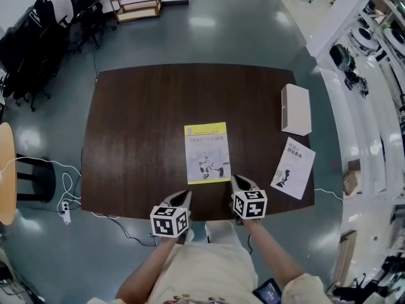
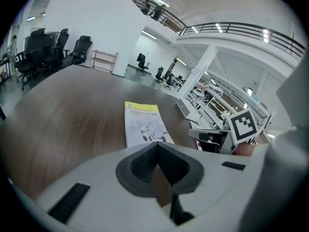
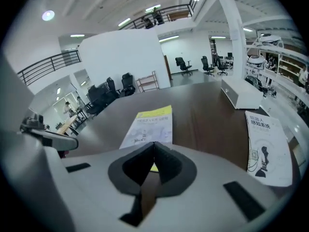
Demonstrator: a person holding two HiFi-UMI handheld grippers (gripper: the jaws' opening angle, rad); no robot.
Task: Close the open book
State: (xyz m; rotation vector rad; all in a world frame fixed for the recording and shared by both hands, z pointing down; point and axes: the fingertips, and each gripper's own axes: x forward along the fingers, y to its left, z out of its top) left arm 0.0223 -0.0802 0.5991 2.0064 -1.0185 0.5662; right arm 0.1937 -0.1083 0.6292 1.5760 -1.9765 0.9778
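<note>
Holding the left gripper [image 1: 188, 193] clenched on nothing at the near edge of the table [image 1: 139, 125]. Spotting the book [image 1: 207, 152] lying flat mid-table, yellow cover up, apparently closed. Holding the right gripper [image 1: 235, 178] pinched shut too, empty. Risking nudging the book askew or catching its cover by dipping either tip. Noting a white booklet [image 1: 293, 168] near right and a white box [image 1: 296, 109] farther right. Finding no obstacle between tips and book.

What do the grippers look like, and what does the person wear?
The left gripper and right gripper are pale grey, pointed, with black ribbed pads. Each carries a cube with black-and-white square markers. The person wears cream clothes.
</note>
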